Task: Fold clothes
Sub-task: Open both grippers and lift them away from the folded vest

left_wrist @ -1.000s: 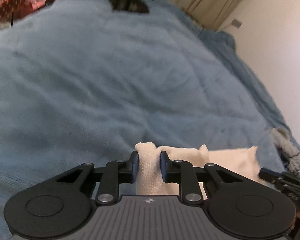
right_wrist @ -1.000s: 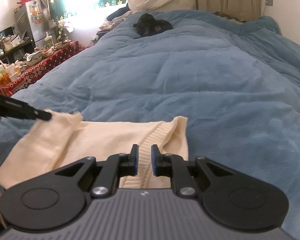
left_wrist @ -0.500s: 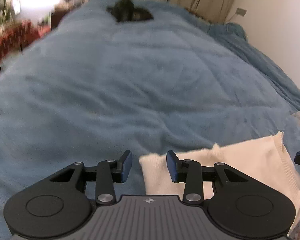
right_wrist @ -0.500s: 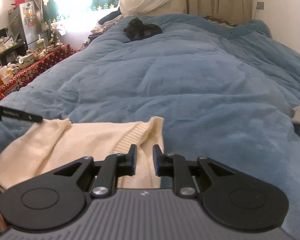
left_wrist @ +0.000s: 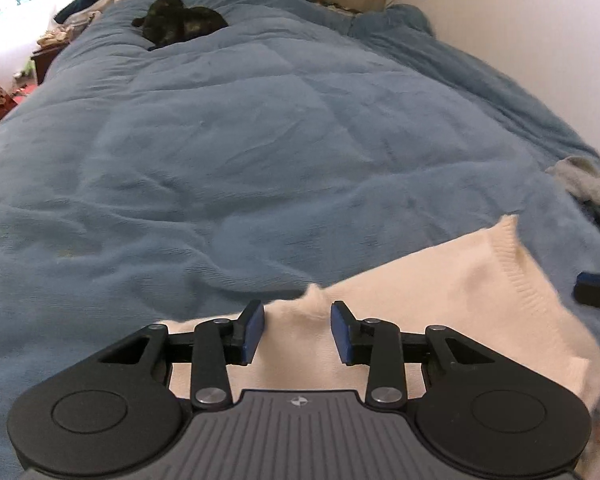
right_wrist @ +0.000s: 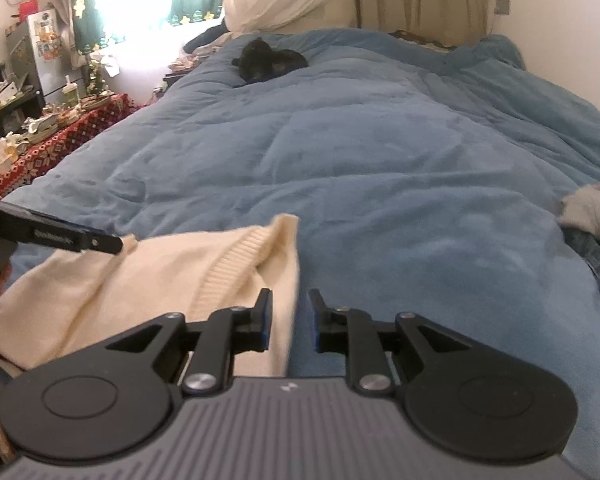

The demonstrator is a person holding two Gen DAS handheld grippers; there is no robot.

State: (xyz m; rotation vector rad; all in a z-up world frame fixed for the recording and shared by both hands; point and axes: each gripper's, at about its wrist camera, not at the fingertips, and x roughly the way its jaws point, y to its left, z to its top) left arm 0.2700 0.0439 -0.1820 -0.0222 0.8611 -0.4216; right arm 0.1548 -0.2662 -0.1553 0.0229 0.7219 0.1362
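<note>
cream sweater (left_wrist: 440, 292) lying on blue bed (left_wrist: 260, 152), left claw (left_wrist: 298, 332) and right claw (right_wrist: 290, 320) both gaping open over sweater's near edge

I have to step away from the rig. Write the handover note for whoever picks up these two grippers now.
Left gripper: open, cream sweater between its fingers, not clamped.
Right gripper: open, over the sweater's right edge, holding nothing.
The sweater lies on the near end of the blue duvet. More clothes sit in a heap at the right.
Done: sweater laid down; how far it is folded is unclear.
Left: finish folding it, then the heap.
</note>
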